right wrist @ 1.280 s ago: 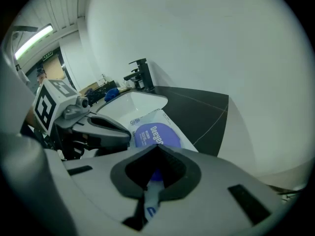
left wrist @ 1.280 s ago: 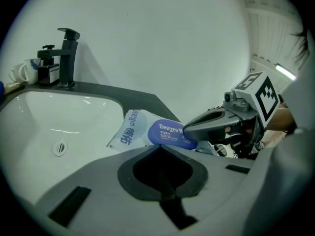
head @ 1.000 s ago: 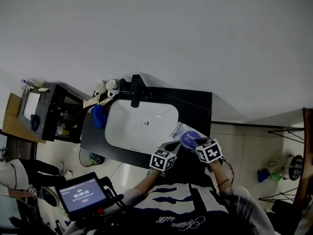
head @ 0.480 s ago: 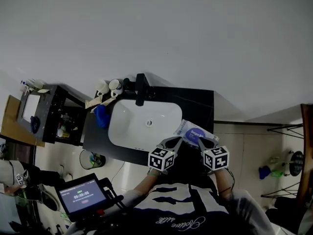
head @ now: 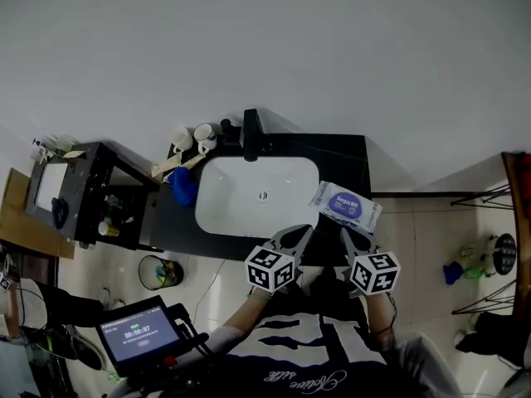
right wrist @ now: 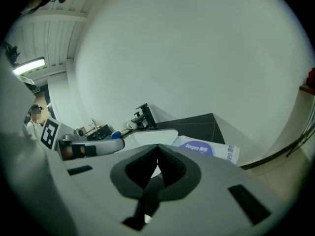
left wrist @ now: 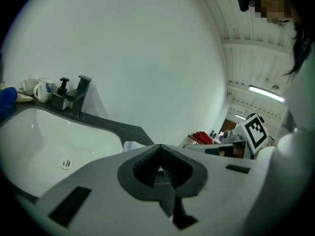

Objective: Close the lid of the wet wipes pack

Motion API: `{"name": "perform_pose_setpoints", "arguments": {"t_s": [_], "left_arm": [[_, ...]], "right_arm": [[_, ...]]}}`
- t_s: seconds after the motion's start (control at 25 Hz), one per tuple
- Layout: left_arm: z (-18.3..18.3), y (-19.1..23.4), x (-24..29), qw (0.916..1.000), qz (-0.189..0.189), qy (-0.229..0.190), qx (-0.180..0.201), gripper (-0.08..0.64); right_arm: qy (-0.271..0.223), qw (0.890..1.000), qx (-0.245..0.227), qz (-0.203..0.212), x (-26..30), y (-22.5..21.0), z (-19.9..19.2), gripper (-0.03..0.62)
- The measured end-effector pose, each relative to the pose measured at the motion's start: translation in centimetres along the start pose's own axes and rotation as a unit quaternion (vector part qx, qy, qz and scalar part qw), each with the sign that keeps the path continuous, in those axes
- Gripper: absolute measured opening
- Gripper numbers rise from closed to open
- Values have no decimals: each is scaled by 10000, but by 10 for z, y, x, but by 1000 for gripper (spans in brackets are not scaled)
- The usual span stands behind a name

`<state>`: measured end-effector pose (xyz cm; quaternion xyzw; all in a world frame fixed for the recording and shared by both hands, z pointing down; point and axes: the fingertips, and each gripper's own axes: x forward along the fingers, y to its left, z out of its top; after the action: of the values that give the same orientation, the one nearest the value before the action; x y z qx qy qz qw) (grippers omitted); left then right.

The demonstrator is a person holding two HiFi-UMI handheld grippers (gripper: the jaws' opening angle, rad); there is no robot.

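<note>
The wet wipes pack (head: 346,206) lies on the black counter (head: 344,164) just right of the white basin (head: 249,193); its purple oval lid looks flat down. Both grippers hang nearer me than the pack, off the counter's front edge. My left gripper (head: 305,230) is shut and empty, left of the pack. My right gripper (head: 344,233) is shut too, just below the pack and not touching it. In the right gripper view the pack (right wrist: 204,148) shows past the closed tips (right wrist: 157,147). Only a corner of the pack (left wrist: 132,145) shows in the left gripper view.
A black faucet (head: 251,135), two mugs (head: 192,137) and a blue cloth (head: 182,186) sit around the basin's back and left. A black shelf unit (head: 91,193) stands at the left, a bin (head: 158,270) below it. A small screen (head: 137,332) is near my body.
Both grippers have drawn back toward me, off the pack; a second ago the right one was over the purple lid. The pack now lies uncovered on the counter.
</note>
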<state>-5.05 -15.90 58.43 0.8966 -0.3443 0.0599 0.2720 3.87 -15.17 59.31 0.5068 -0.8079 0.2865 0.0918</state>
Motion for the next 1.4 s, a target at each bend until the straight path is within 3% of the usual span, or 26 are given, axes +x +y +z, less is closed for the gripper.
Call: {"name": "perform_pose_setpoints", "arguments": {"t_s": [0.16, 0.32, 0.64, 0.96, 1.2, 1.4], "left_arm": [[-8, -29, -42, 9995, -310, 54, -87, 0], [-21, -48, -58, 9983, -550, 111, -129, 0], [-43, -128, -86, 9952, -964, -24, 150, 0], [-35, -139, -94, 9963, -835, -164, -84, -2], [-93, -229, -120, 9967, -687, -282, -324, 0], [-126, -270, -156, 9982, -377, -336, -321, 0]], "right_arm": [[-246, 9993, 262, -113, -40, 46, -14, -2], [-190, 9995, 185, -158, -64, 74, -40, -2], [-589, 9973, 248, -358, -138, 79, -65, -2], [-691, 9962, 414, -344, -159, 83, -62, -2], [-723, 9963, 421, -179, -253, 68, -110, -3], [-766, 9968, 238, 44, -295, 79, -129, -2]]}}
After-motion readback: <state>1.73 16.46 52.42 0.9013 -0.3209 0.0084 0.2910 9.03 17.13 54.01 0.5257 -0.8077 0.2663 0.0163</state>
